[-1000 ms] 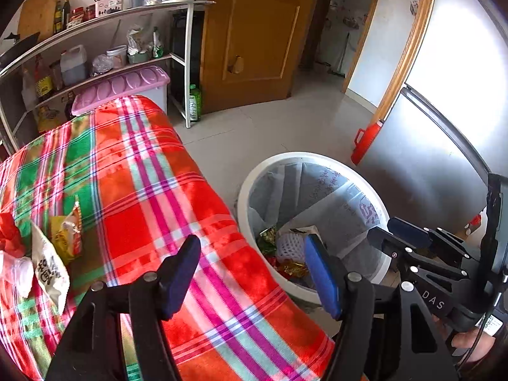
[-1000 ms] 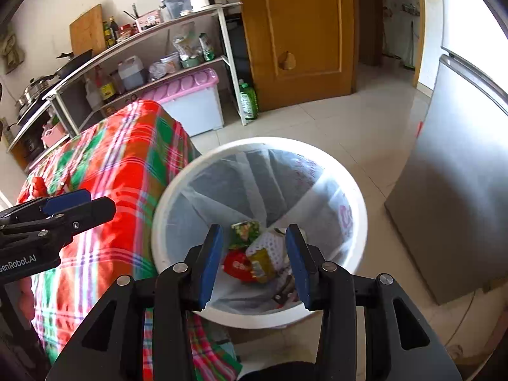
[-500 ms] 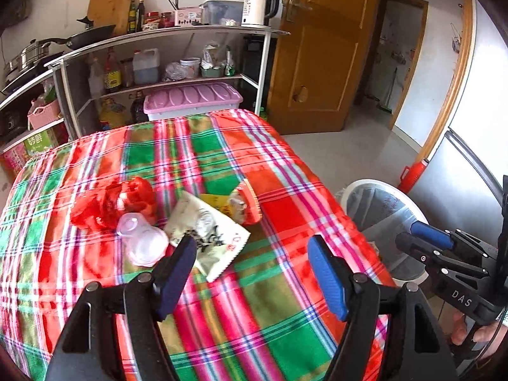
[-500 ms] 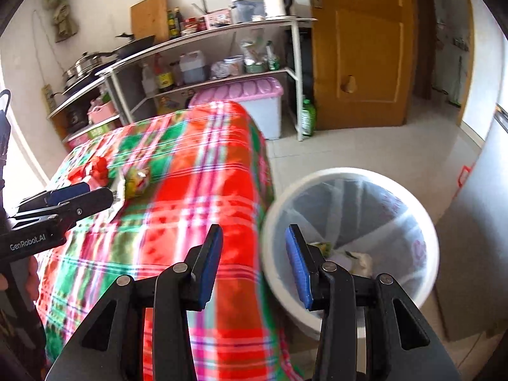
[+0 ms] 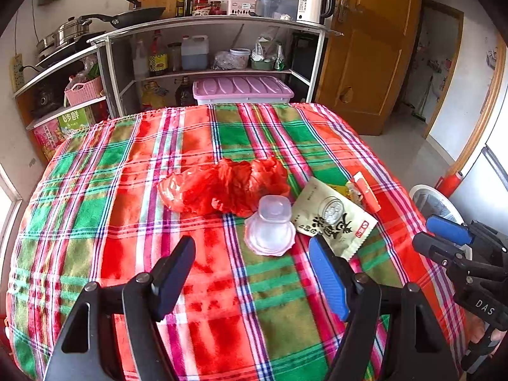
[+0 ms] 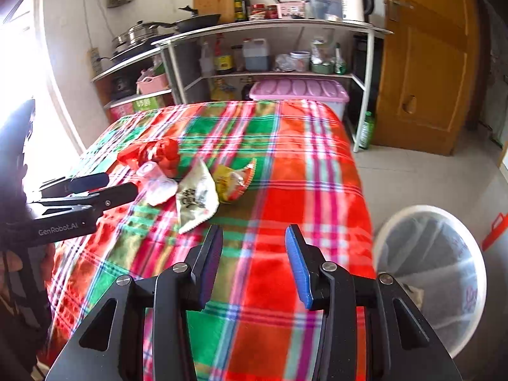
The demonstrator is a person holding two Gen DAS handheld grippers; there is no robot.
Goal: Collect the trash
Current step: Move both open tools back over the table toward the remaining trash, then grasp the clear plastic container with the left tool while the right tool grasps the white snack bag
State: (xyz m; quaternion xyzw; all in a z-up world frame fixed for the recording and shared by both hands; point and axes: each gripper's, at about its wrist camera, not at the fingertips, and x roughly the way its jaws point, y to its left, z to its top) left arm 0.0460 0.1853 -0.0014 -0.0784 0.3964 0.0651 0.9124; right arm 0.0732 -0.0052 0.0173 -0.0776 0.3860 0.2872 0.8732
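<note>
On the plaid-covered table lies a crumpled red plastic bag, a clear plastic cup on its side, a beige snack packet and a yellow-orange wrapper. My left gripper hovers open just short of the cup, nothing between its fingers. My right gripper is open over bare cloth, the beige packet and the yellow-orange wrapper a little ahead to its left. The white lined trash bin stands on the floor right of the table.
Metal shelves with pans, bottles and a kettle stand behind the table, a lilac-lidded box beneath them. A wooden door is at the right. A red object leans by the steel cabinet near the bin.
Both grippers swung from over the trash bin to over the table. The trash pile now lies in front of them and the bin sits off to the right. The left jaws widened slightly.
</note>
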